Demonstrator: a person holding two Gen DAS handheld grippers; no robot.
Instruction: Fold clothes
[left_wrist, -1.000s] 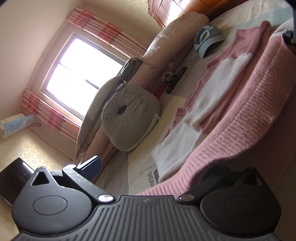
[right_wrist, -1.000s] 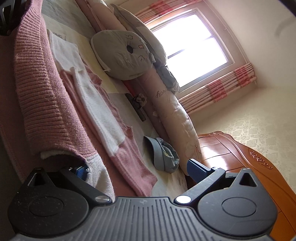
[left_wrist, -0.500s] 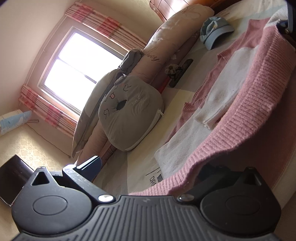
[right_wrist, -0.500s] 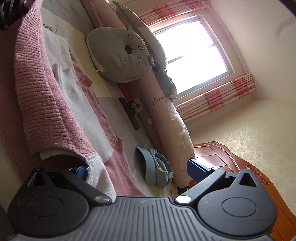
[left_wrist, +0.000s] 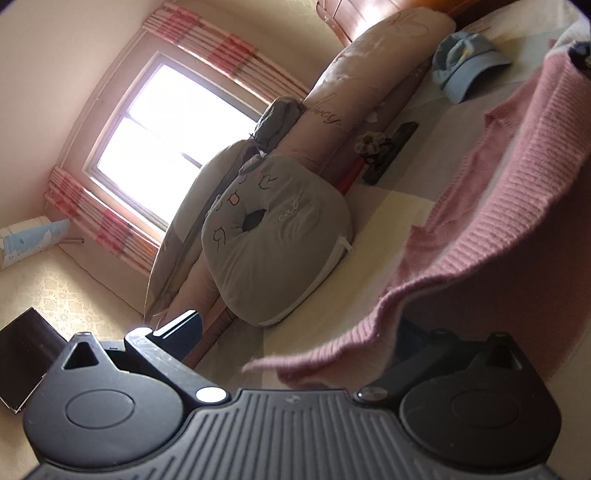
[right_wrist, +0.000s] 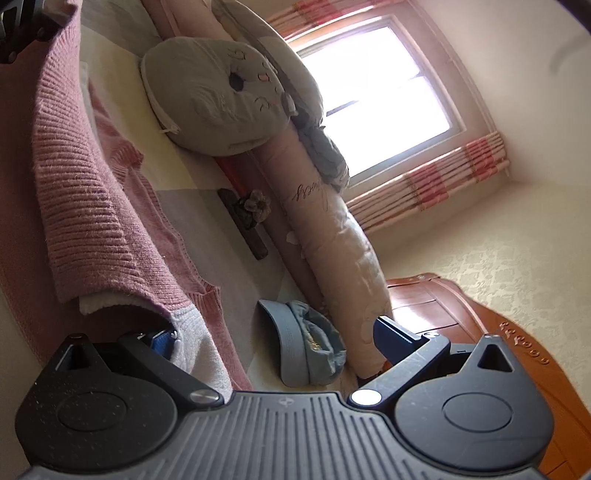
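**Q:** Where does the garment lie?

**A:** The pink knit sweater is raised off the bed sheet along its near edge. It hangs as a band between the two grippers. Its far part, with a white panel, rests flat on the sheet. The ribbed hem sags between the two ends.

**Q:** State of the left gripper?

**A:** The left gripper has its jaws set wide apart. The outer finger is bare and touches nothing. The inner finger is hidden under the sweater hem, which drapes over it. Nothing is pinched between the two fingers.

**Q:** And the right gripper?

**A:** The right gripper is likewise spread wide. Its blue-padded inner finger sits beneath a fold of the sweater, touching the white knit. The outer finger is free, in front of the wooden headboard. The cloth lies over one finger only, not clamped.

**Q:** What surrounds the work?

**A:** A grey cat-face cushion leans on a long pink bolster at the far side of the bed. A blue cap lies on the sheet near the headboard, apart from the sweater. A dark bar with a fabric flower lies just beside the bolster. Behind the bolster are a bright window and pink-striped curtains.
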